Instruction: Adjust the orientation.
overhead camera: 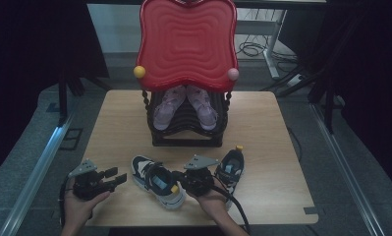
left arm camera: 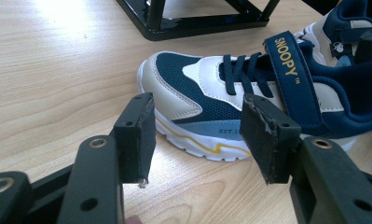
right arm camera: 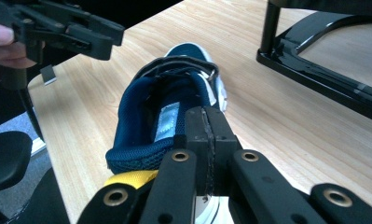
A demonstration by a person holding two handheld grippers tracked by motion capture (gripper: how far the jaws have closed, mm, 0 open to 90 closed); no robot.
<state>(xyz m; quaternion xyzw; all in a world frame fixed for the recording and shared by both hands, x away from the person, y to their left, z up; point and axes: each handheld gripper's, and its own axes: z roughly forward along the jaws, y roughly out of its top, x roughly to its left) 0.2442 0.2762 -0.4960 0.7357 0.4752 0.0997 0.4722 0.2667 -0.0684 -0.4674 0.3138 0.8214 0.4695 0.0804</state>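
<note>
From where I stand, the right gripper (overhead camera: 180, 178) is the one at work: its jaws are pressed together at the heel collar of the near sneaker (overhead camera: 156, 181), just above the yellow pull tab (right arm camera: 130, 178), though I cannot tell whether any fabric is actually pinched between them. That shoe lies on the table (overhead camera: 262, 142) near its front edge, its long axis running slantwise, toe toward the far left and heel toward the person's right hand. The left gripper (overhead camera: 116, 179) is just to the shoe's left, apart from it, jaws spread and aimed at its toe side. So the right hand is plainly the nearer one. The second sneaker (overhead camera: 231, 168) lies just to the right of the right gripper, toe pointing away. Beyond both stands the black shoe rack (overhead camera: 186, 135), holding a pair of pink shoes (overhead camera: 183, 105) under a red tray-like top (overhead camera: 186, 39). I judge the rack's lower rail is what a lifted shoe must clear.
</note>
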